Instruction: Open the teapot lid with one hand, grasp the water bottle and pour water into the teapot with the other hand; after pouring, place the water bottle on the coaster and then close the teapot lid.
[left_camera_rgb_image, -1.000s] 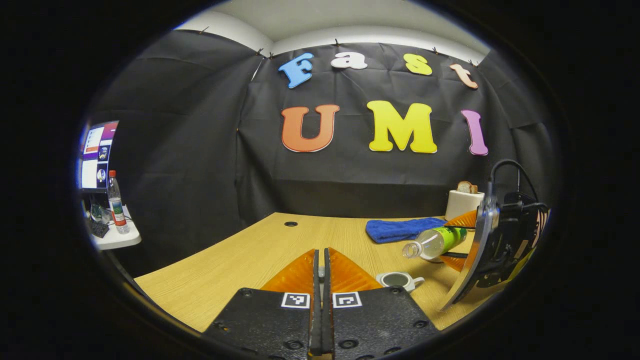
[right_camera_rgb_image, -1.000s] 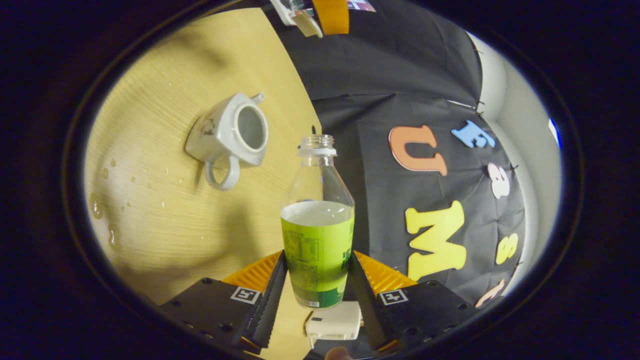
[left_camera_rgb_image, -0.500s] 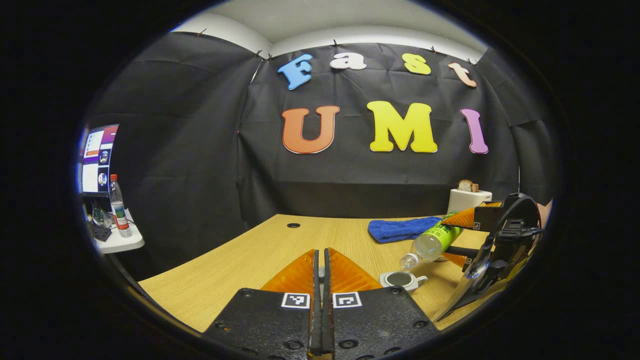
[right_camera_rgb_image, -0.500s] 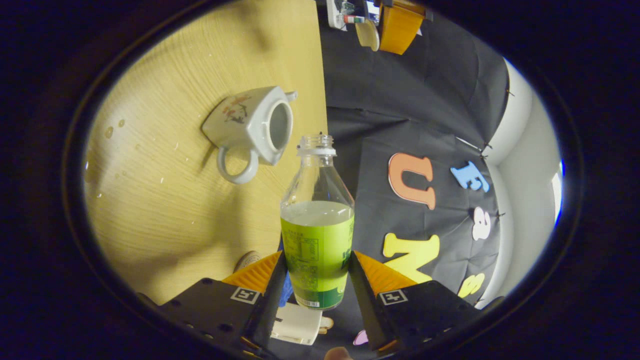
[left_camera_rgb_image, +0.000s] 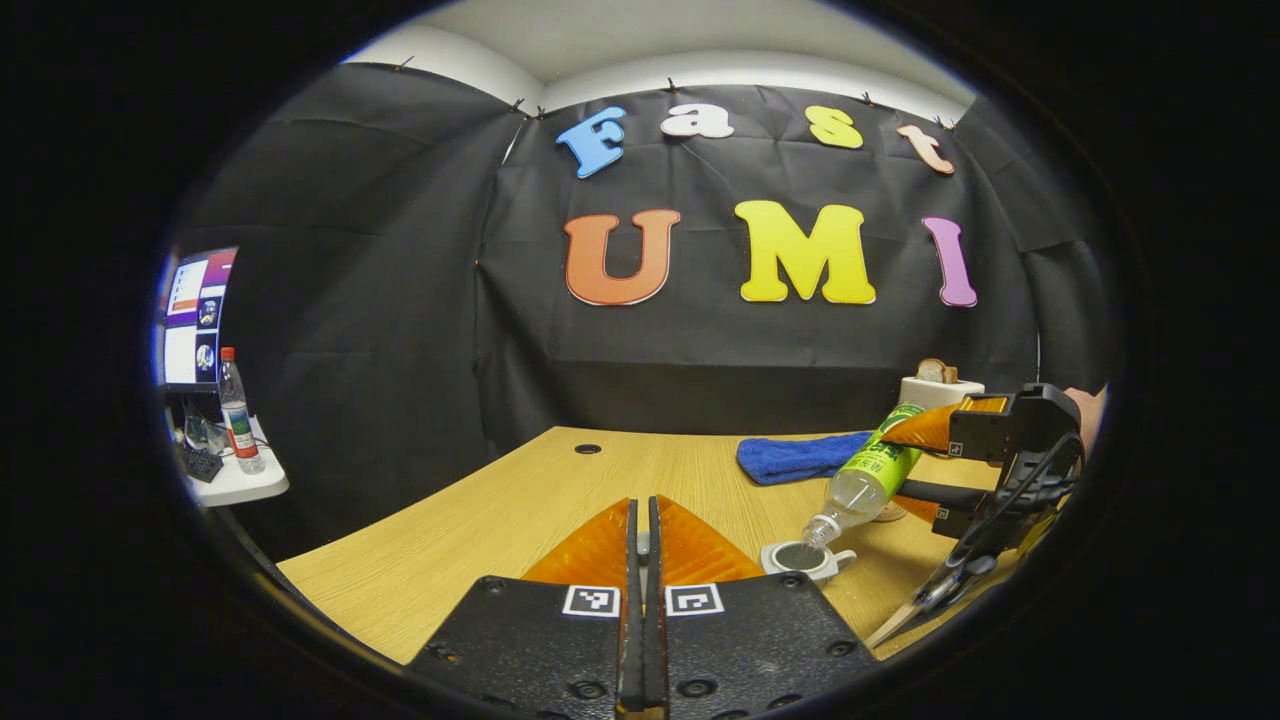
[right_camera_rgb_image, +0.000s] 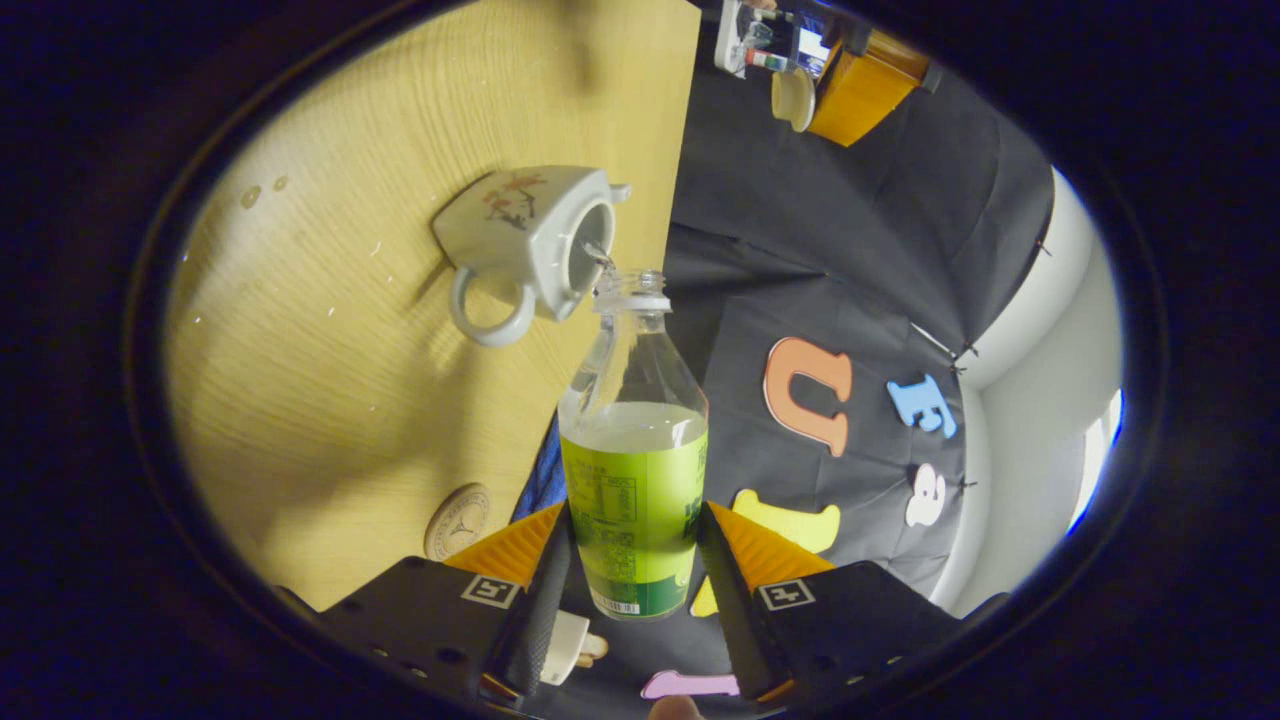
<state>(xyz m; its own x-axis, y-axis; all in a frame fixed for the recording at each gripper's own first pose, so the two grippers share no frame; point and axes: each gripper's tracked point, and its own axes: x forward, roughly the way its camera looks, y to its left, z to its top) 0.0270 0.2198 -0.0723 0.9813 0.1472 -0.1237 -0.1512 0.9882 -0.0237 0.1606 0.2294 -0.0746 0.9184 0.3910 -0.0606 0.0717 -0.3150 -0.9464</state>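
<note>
Left gripper view, far left: a monitor (left_camera_rgb_image: 192, 315) and a red-capped bottle (left_camera_rgb_image: 236, 410) on a small white shelf (left_camera_rgb_image: 240, 480), off the table. My left gripper (left_camera_rgb_image: 641, 545) sits low and centre over the wooden table (left_camera_rgb_image: 520, 510), its fingers pressed together with a thin pale edge caught in the seam; from the right gripper view that is the round white teapot lid (right_camera_rgb_image: 795, 98), held clear of the pot. Right of my fingers stands the white teapot (left_camera_rgb_image: 803, 560), open at the top. Above it the water bottle (left_camera_rgb_image: 862, 485) tilts neck-down, its uncapped mouth at the pot's opening. Behind lie a blue cloth (left_camera_rgb_image: 795, 458) and a white toaster (left_camera_rgb_image: 935, 392) with bread in it. Farthest right, my right gripper (left_camera_rgb_image: 925, 465) clamps the bottle's green label, a hand (left_camera_rgb_image: 1090, 410) behind it. Right gripper view, left to right: scattered drops on the table, then the teapot (right_camera_rgb_image: 530, 245) with its ring handle and painted side, lying sideways to this camera. The round coaster (right_camera_rgb_image: 458, 520) sits bare near my lower left finger, well apart from the pot. At centre the bottle (right_camera_rgb_image: 632, 450) stands between my right gripper (right_camera_rgb_image: 632, 565) fingers, both pressing its label; water is at the neck and a thin stream reaches the pot's mouth.
</note>
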